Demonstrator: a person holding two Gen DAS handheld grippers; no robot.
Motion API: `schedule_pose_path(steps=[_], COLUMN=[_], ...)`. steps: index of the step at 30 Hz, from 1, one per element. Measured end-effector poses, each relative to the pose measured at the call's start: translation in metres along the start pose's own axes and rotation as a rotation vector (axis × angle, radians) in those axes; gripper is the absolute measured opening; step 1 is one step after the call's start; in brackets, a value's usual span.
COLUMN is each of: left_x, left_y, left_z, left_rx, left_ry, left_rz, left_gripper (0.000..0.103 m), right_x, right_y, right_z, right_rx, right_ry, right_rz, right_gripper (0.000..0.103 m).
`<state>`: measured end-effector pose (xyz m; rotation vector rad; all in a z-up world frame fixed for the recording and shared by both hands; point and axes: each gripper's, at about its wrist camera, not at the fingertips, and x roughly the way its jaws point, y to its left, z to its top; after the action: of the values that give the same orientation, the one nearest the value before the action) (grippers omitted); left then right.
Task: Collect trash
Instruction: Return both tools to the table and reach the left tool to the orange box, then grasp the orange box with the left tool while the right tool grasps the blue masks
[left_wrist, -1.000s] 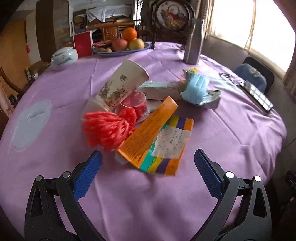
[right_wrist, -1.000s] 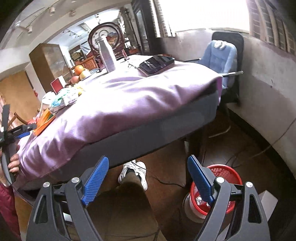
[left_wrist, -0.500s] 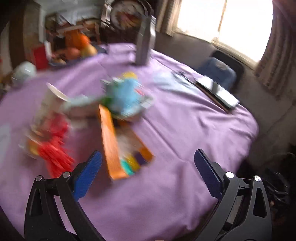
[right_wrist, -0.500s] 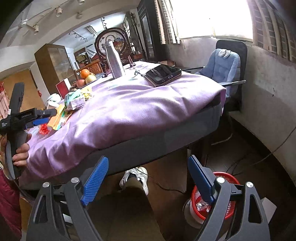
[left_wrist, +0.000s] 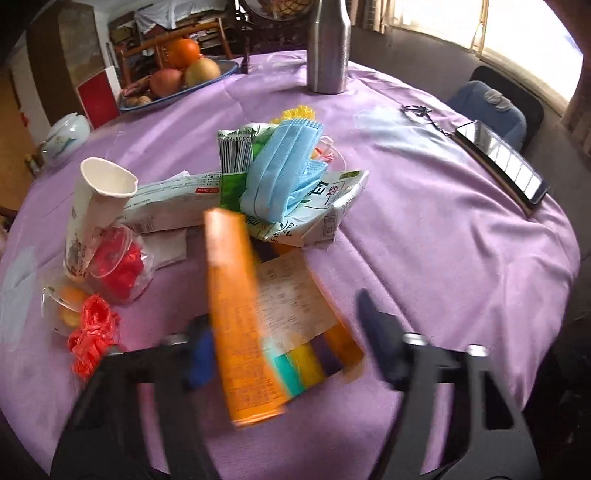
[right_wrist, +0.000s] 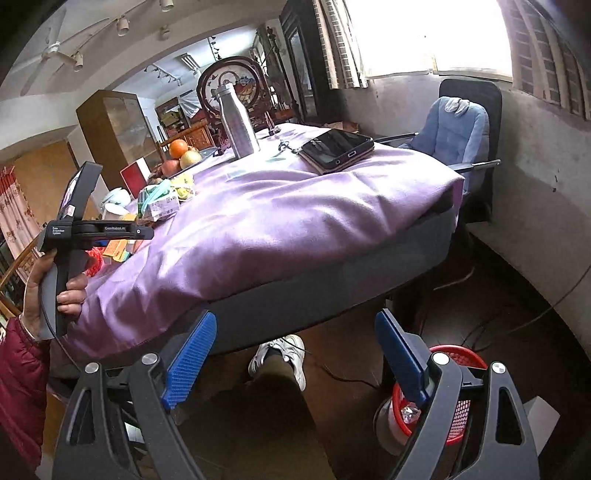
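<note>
A pile of trash lies on the purple table (left_wrist: 424, 229): an orange box (left_wrist: 240, 310) with a receipt on it, a blue face mask (left_wrist: 284, 166), green-white wrappers (left_wrist: 325, 210), a paper cup (left_wrist: 92, 206), a clear cup with red plastic (left_wrist: 118, 262) and a red net (left_wrist: 92, 332). My left gripper (left_wrist: 284, 339) is open, its blurred jaws standing either side of the orange box's near end. My right gripper (right_wrist: 295, 358) is open and empty, below the table edge, above a red waste basket (right_wrist: 458, 398) on the floor.
A steel bottle (left_wrist: 328, 44), a fruit plate (left_wrist: 177, 74), a red card (left_wrist: 98, 94), a white lidded pot (left_wrist: 66, 136), keys and a tablet (left_wrist: 502, 158) are on the table. A blue-cushioned chair (right_wrist: 458, 125) stands at the far side. A leg and shoe (right_wrist: 280, 358) are under the table.
The left gripper has swung over the trash pile and now sits closer, with the orange box between its jaws. The right gripper has risen slightly and stays open.
</note>
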<state>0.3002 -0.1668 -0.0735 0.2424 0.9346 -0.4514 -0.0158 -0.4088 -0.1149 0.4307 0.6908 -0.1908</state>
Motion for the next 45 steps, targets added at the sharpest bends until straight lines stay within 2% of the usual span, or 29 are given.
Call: schedule_pose_path(steps=[2,4,9,16,21,25,29,32,34,38,39,40,41,45], left_x=[-0.008,-0.024,-0.069,-0.096,-0.082,-0.068,-0.069,-0.069,-0.069,-0.07,-0.072,-0.073,-0.074,-0.083], left_y=[0.01,0.026,0.073,0.13,0.165,0.177,0.186,0.189,0.192,0.191,0.19,0.189,0.188,0.186], left_z=[-0.003,-0.007,-0.016,-0.029,-0.037,-0.041,-0.042,-0.044,-0.045,-0.044,-0.045,-0.044,-0.045,-0.049], left_rx=[-0.007,-0.013,-0.053,-0.156,-0.224,-0.245,-0.272,-0.282,-0.293,-0.293,-0.289,-0.287,-0.284,-0.271], left_ry=[-0.028,-0.085,-0.22,-0.321,-0.298,-0.28,-0.297,-0.304,-0.306,-0.31,-0.317,-0.323,-0.331,-0.374], left_rz=[-0.028,-0.064,-0.035,0.034,0.056,0.052,-0.026,-0.078,-0.1,-0.111,-0.107,-0.105,-0.104,-0.118], left_gripper=[0.049,0.049,0.049,0.05,0.05,0.051,0.051,0.051,0.051,0.051,0.051,0.051,0.051,0.051], right_x=[0.001,0.004,0.018,0.054,0.09,0.117,0.145,0.176,0.2,0.233,0.237,0.236,0.231,0.184], right_y=[0.005,0.014,0.049,0.121,0.168,0.2,0.224,0.235,0.24,0.238,0.236,0.235,0.234,0.23], right_z=[0.003,0.007,0.024,0.054,0.085,0.107,0.131,0.147,0.154,0.158,0.159,0.16,0.161,0.166], right_rx=[-0.012,-0.034,-0.096,-0.219,-0.295,-0.343,-0.354,-0.315,-0.275,-0.178,-0.149,-0.136,-0.138,-0.184], right_ry=[-0.003,-0.005,0.002,0.014,0.035,0.051,0.063,0.123,0.179,0.278,0.293,0.287,0.268,0.131], right_rz=[0.008,0.018,0.085,0.183,0.213,0.214,0.219,0.247,0.261,0.304,0.323,0.335,0.34,0.337], right_gripper=[0.086,0.086,0.086,0.086,0.086,0.086,0.085,0.066,0.049,0.038,0.025,0.013,0.007,0.005])
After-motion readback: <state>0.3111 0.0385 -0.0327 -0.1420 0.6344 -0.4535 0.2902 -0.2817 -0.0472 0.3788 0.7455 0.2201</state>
